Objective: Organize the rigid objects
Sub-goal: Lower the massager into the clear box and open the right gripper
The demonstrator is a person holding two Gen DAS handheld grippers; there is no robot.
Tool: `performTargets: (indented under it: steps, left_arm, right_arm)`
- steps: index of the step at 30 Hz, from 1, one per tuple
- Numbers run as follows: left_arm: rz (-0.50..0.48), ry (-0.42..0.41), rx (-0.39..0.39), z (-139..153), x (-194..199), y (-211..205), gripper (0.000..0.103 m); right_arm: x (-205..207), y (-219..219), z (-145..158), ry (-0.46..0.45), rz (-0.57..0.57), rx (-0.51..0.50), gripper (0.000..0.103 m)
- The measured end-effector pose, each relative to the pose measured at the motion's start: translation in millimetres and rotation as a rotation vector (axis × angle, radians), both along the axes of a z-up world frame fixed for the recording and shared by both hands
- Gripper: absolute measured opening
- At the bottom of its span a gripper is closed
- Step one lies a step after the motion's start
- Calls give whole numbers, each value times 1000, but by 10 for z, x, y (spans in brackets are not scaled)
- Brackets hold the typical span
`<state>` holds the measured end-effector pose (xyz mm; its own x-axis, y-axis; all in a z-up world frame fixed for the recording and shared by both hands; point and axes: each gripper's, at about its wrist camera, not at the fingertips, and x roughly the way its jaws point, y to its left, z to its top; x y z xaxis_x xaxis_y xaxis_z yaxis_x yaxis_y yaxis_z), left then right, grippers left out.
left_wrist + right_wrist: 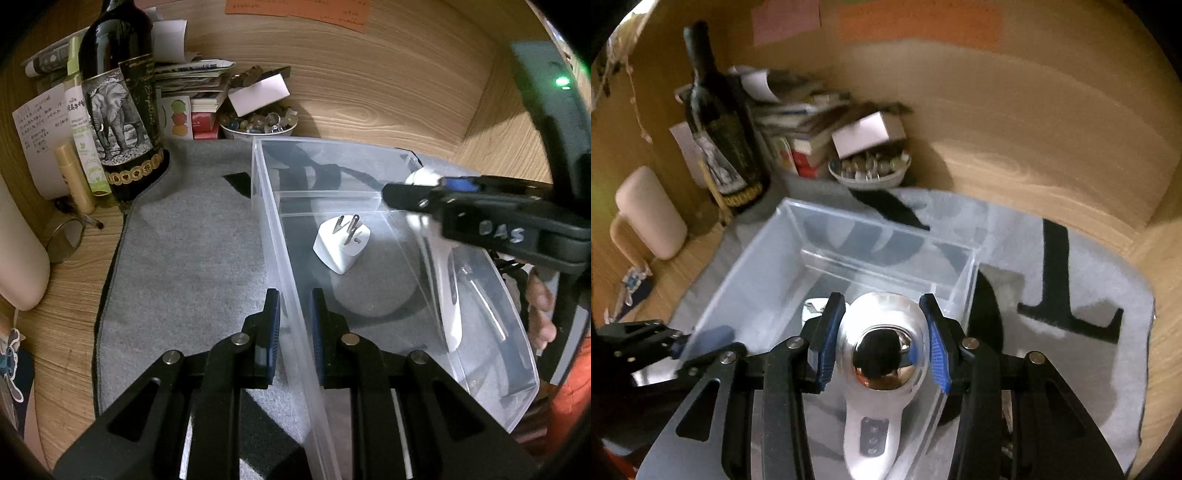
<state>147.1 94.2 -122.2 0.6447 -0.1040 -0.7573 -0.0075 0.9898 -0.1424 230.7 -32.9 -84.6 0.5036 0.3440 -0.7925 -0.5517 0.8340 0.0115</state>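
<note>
On the grey mat (177, 258), the left gripper (293, 317) pinches the bin (517, 369) wall at lower centre; the right gripper (882, 339) clasps a massager (879, 354), which could strike the charger (341, 243).

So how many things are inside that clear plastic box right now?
1 lies loose: a white plug adapter on the floor of the clear box. The white-and-chrome handheld device, gripped by the right gripper, hangs above it, not set down. Glare could hide something small.

place: home desk nook | signs: wine bottle (118, 99), stacked books (199, 92), bowl of stones (258, 123), handwritten notes (40, 125)
</note>
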Motion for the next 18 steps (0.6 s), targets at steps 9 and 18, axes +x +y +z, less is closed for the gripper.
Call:
performTargets:
  steps: [9, 18]
  left_arm:
    - [0, 2, -5, -12, 13, -8, 16]
    - [-1, 5, 0, -18, 27, -20, 16]
  right_arm:
    - [7, 76, -39, 7, 30, -59, 41]
    - [-91, 28, 122, -59, 23, -43, 59]
